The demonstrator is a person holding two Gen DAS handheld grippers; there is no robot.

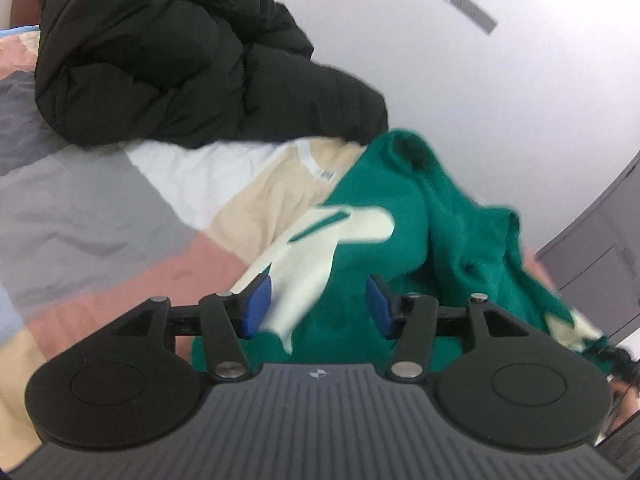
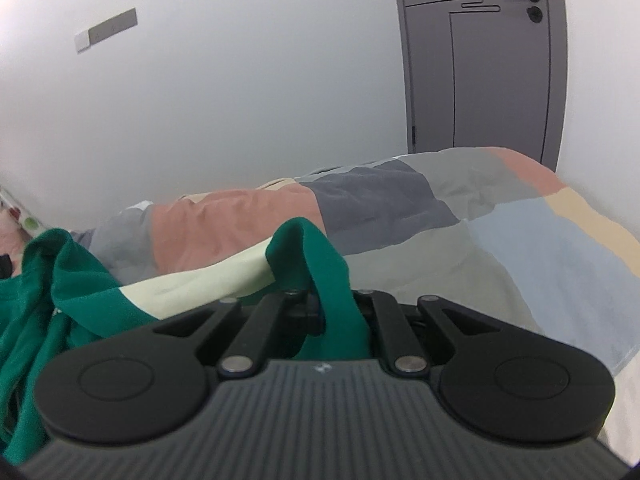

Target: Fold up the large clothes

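Note:
A green garment with cream panels (image 1: 404,224) lies bunched on the patchwork bed cover (image 1: 80,208). My left gripper (image 1: 318,304) is open just above it; its blue pads (image 1: 256,304) stand apart, with a cream strip of the garment between them and not pressed. In the right wrist view the same green garment (image 2: 80,288) trails off to the left. My right gripper (image 2: 338,312) is shut on a fold of its green cloth, which rises in a peak above the jaws.
A black puffer jacket (image 1: 168,56) is heaped at the back left of the bed. A cream and white garment (image 1: 256,184) lies flat in front of it. White wall behind, with a grey door (image 2: 480,64) to the right.

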